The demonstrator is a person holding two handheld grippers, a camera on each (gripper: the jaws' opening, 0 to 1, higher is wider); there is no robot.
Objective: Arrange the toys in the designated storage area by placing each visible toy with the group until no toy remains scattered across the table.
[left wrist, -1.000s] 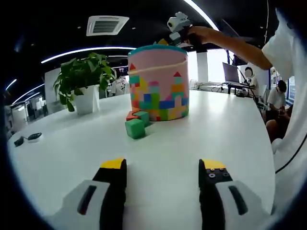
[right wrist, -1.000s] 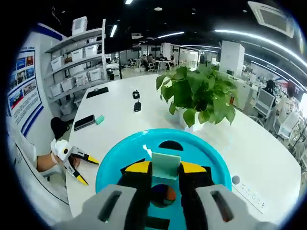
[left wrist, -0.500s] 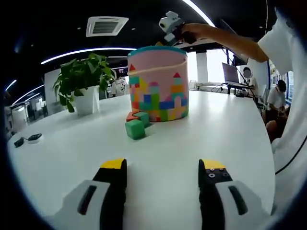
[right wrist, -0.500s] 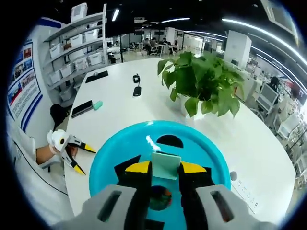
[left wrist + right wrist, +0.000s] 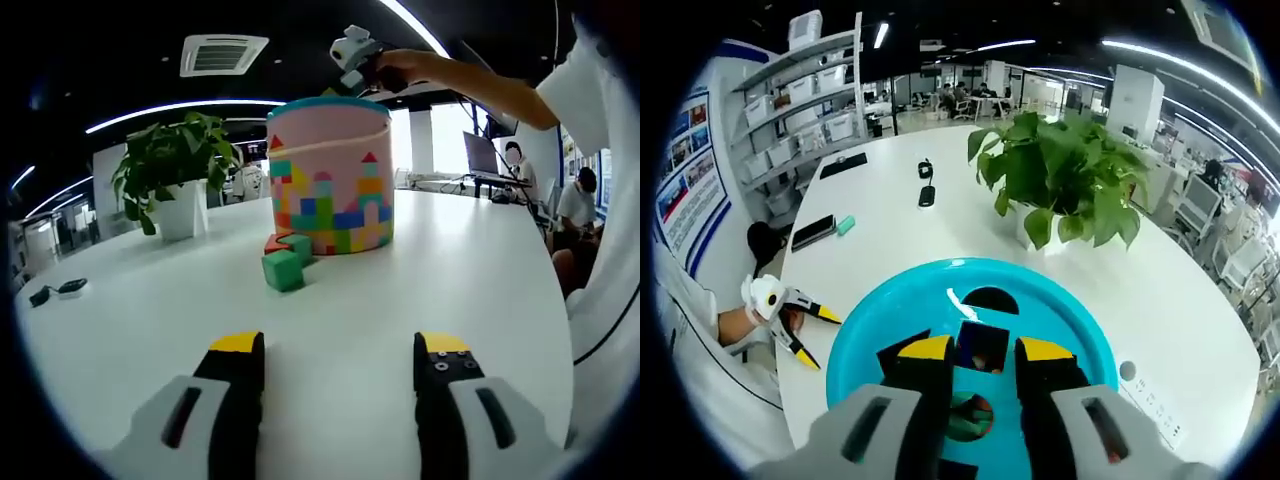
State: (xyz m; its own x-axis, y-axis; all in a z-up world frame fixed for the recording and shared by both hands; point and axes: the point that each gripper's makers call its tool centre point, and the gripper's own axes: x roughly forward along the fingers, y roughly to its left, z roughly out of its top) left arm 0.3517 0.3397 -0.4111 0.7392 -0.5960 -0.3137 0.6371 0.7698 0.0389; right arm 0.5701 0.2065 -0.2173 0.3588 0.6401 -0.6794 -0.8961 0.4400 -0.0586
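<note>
Your right gripper (image 5: pixel 975 352) hangs empty, jaws parted, over the bucket lid (image 5: pixel 880 320); left gripper (image 5: pixel 340 345) is open too; fetch the green block (image 5: pixel 282 269) next.

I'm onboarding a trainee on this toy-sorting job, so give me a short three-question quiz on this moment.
1. True or false: the left tool grips a block.
2. Which lies nearest the left tool? A: the green foam cube. B: the potted green plant. C: the pink patterned toy bucket.
3. Fill in: the right tool hovers over the bucket's teal ____.
Key: 1 false, its jaws are open and empty; 2 A; 3 lid.
</note>
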